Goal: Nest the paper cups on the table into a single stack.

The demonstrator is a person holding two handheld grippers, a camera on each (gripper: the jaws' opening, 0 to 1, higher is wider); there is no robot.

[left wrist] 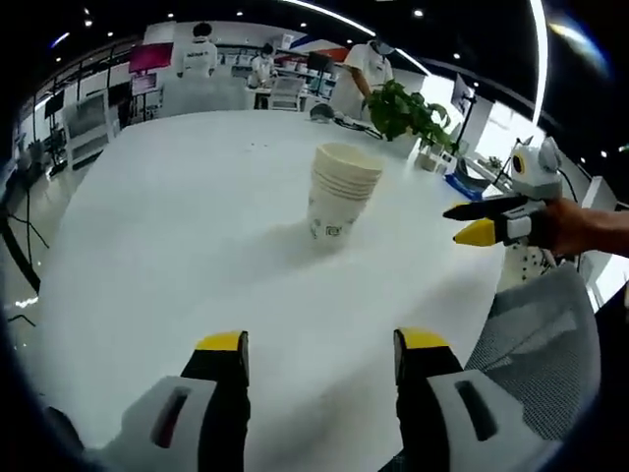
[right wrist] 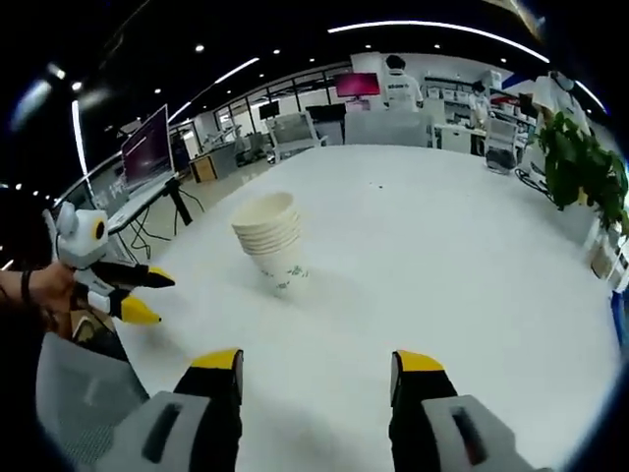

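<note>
Cups (left wrist: 342, 193) are seen nested as one stack on the table (left wrist: 177, 246), at twelve o'clock; nothing looks left. Left gripper (left wrist: 319, 356) and right gripper (right wrist: 316, 376) are held apart, empty.

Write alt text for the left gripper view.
A stack of nested paper cups stands upright on a white table. The left gripper is open and empty in the foreground, and the right gripper enters from the right.
</note>
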